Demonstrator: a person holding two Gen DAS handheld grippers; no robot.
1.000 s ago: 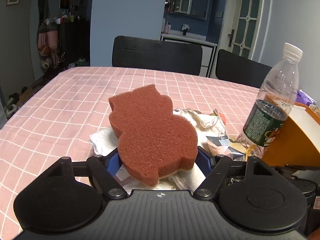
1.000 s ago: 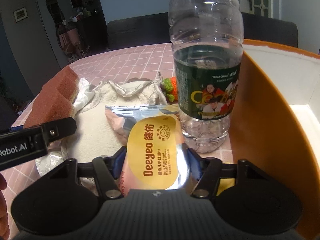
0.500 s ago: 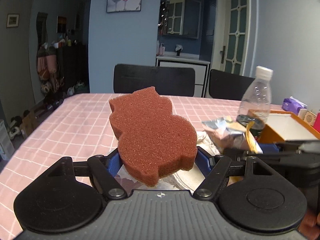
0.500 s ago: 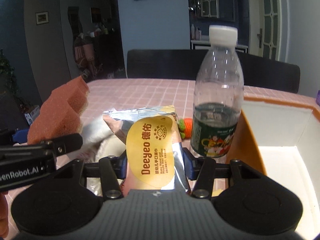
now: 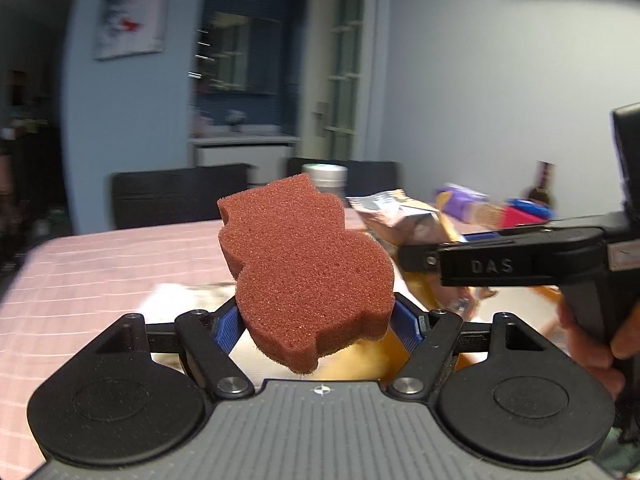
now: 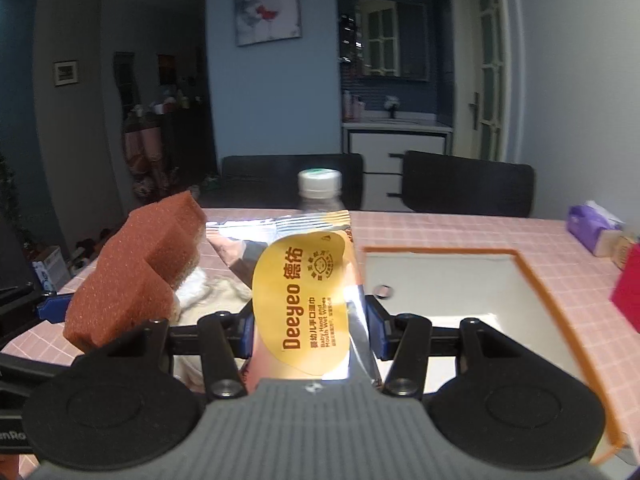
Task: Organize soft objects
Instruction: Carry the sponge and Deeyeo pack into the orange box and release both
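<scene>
L wrist view, near to far: left gripper [image 5: 316, 322] clamped on a red-brown sponge [image 5: 304, 264], blue pads pressing its sides at approx 9 and 3 o'clock of the lower lobe. Sponge is cut in an animal-like outline, held up off the pink checked tablecloth [image 5: 100, 272], tilted away from the cam. At 3 o'clock the right gripper [image 5: 404, 258] reaches in side-on, body marked "DAS", w/ a hand [image 5: 592, 340] on its grip at 4 o'clock. It holds a foil wet wipes pack [image 5: 400, 216], seen at approx 2 o'clock of the sponge. View is blurred; a white bottle cap [image 5: 325, 174] peeks over the sponge at 12. Beyond, black chairs [image 5: 176, 192] at 10–11 o'clock.

R wrist view, near to far: right gripper closed on the wipes pack [image 6: 308, 300], label "Deeyeo", baby hand and mouth wet wipes; pads grip the pack's edges at 9 and 3. Sponge [image 6: 140, 272] at 9 o'clock, just beside the pack, w/ part of a blue pad of the left gripper visible at its lower edge. Under them, white cloth [image 6: 212, 296] on the table. At 3 o'clock an orange-rimmed white box [image 6: 536, 280], open top, a small item inside too blurred to name. Water bottle [image 6: 320, 192] stands behind the pack at 12. Purple tissue pack [image 6: 588, 224] and a red box [image 6: 628, 288] at 2–3 o'clock.
</scene>
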